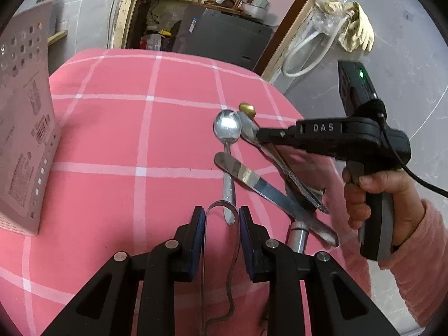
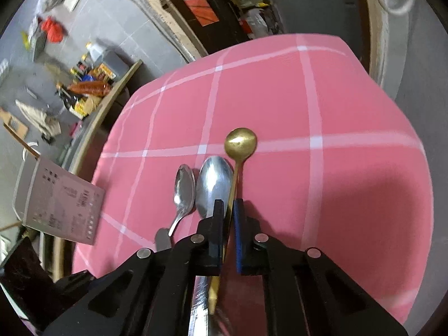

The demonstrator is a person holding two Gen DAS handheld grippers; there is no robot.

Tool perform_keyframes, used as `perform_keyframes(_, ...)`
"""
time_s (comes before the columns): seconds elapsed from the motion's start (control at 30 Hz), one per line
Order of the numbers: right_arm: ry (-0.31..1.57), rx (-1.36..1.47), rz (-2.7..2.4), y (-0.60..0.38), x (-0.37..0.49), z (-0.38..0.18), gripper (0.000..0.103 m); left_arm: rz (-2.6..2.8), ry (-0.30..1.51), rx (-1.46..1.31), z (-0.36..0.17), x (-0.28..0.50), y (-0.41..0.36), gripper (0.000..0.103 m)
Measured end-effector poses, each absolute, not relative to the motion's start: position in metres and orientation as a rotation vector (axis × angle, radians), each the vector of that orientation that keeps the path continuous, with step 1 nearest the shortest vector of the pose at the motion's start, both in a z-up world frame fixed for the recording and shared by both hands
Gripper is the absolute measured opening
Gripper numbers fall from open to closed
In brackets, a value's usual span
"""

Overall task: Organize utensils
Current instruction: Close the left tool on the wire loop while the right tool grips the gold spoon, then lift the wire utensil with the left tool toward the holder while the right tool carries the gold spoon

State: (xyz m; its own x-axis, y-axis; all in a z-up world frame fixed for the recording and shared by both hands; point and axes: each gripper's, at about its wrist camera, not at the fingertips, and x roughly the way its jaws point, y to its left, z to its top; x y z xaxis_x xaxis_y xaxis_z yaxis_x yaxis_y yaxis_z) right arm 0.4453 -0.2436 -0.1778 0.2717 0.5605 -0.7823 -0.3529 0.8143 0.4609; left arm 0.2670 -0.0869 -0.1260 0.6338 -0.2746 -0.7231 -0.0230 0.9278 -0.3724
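Brass spoon (image 2: 240, 142) pinched in the right gripper (image 2: 228, 210) — lift straight, clear of neighbours — while the left gripper (image 1: 221, 218) clamps a bent steel utensil (image 1: 222, 210).

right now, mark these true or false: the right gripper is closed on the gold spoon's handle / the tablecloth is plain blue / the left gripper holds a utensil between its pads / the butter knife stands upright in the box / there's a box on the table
1. The right gripper is closed on the gold spoon by its handle. True.
2. The tablecloth is plain blue. False: it is pink with white grid lines.
3. The left gripper holds a thin metal utensil between its pads. True.
4. The butter knife stands upright in the box. False: it lies flat on the cloth, across a spoon's handle.
5. A pale printed box stands on the table. True.
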Motion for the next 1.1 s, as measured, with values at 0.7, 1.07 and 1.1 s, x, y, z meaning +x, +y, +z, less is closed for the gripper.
perform_keyframes(0.7, 1.102, 0.417, 0.556, -0.296, 0.357, -0.17, 0.002, -0.184, 0.799, -0.356, -0.09, 0.254, -0.075, 0.023)
perform_keyframes(1.07, 0.828, 0.59, 0.626, -0.3, 0.312, -0.122, 0.002, -0.217, 0.691, -0.383, -0.044, 0.236, -0.064, 0.023)
perform_keyframes(1.1, 0.782, 0.597, 0.644, -0.296, 0.309, -0.113, 0.002, -0.219, 0.674, -0.382, -0.037, 0.234, -0.063, 0.023)
